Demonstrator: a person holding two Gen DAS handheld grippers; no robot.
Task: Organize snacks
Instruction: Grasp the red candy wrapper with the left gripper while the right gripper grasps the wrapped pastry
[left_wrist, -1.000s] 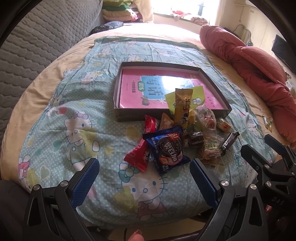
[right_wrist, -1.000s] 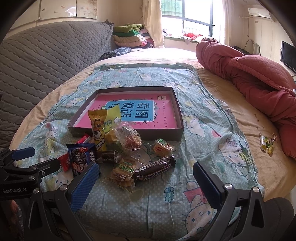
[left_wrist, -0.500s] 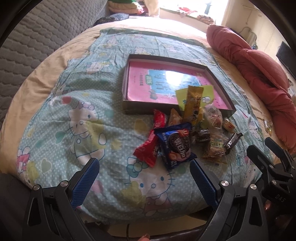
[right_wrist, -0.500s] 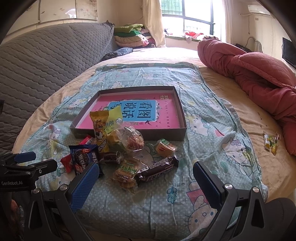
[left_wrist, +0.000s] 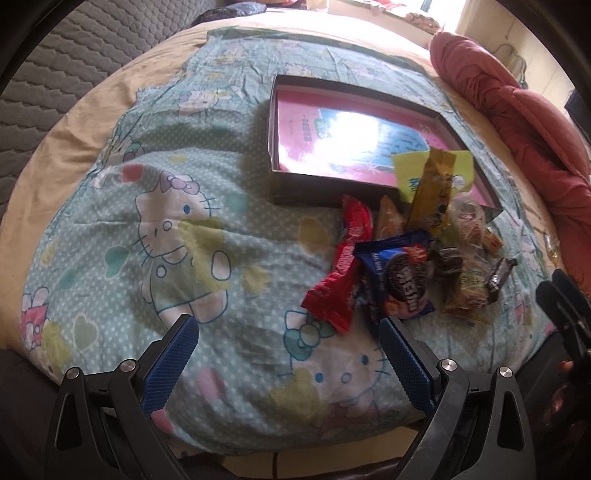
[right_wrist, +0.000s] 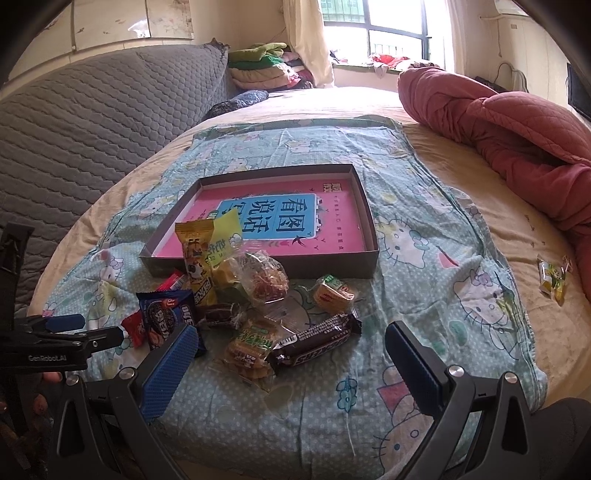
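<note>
Swinging left since a second ago, the left gripper now sees the snack pile right of centre, where earlier it sat in the middle; the right wrist view has hardly changed. Nothing in the pile has shifted.

Readable writing: the blue cookie pack shows an Oreo biscuit and Chinese brand lettering, the dark chocolate bar reads "SNICKERS", and the shallow box has a pink liner with large Chinese characters on a blue panel. "GenRobot.AI" is printed on the left gripper's body in the right wrist view.

Both sets of jaws stand wide apart and hold nothing. The left gripper hovers over the cartoon-cat blanket, near the red wrapper. The right gripper hovers just before the chocolate bar. The snacks lie heaped on the blanket against the box's near wall, a yellow stick pack leaning over its rim.
</note>
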